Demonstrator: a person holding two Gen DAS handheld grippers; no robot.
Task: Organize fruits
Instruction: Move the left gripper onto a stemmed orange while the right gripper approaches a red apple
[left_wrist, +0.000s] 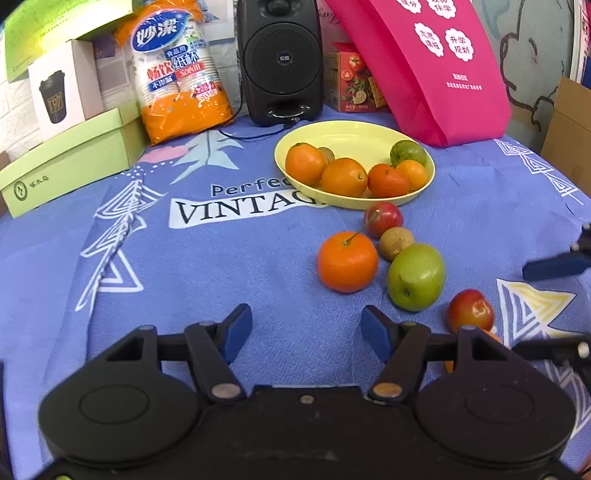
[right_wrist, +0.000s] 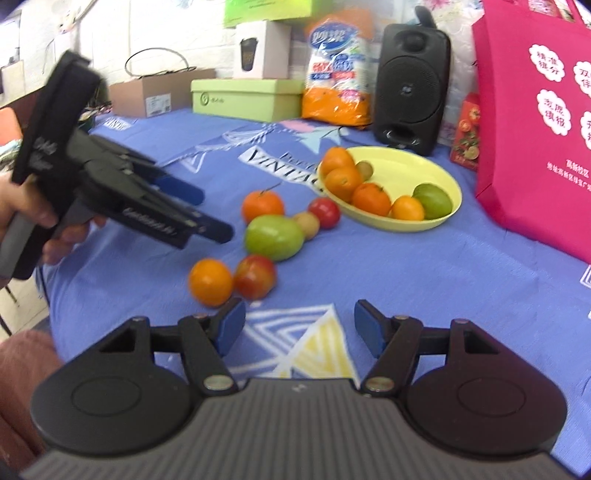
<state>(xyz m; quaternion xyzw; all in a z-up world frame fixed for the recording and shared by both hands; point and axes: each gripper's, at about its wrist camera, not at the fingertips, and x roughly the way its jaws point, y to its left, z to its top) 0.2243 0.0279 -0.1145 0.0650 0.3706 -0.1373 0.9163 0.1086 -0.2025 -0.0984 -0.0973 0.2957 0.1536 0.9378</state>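
A yellow plate (left_wrist: 343, 134) holds several oranges and a green fruit; it also shows in the right wrist view (right_wrist: 410, 164). On the blue cloth in front of it lie an orange (left_wrist: 347, 261), a green apple (left_wrist: 416, 276), a brown fruit (left_wrist: 396, 242), a small red fruit (left_wrist: 383, 218) and a red apple (left_wrist: 471, 311). My left gripper (left_wrist: 306, 332) is open and empty, short of the orange. My right gripper (right_wrist: 298, 326) is open and empty, just in front of a small orange (right_wrist: 210, 282) and the red apple (right_wrist: 255, 276).
A black speaker (left_wrist: 280, 61), a bag of paper cups (left_wrist: 177, 70), green boxes (left_wrist: 70, 158) and a pink bag (left_wrist: 436, 66) stand along the back. The left gripper's body (right_wrist: 110, 184) shows at the left of the right wrist view.
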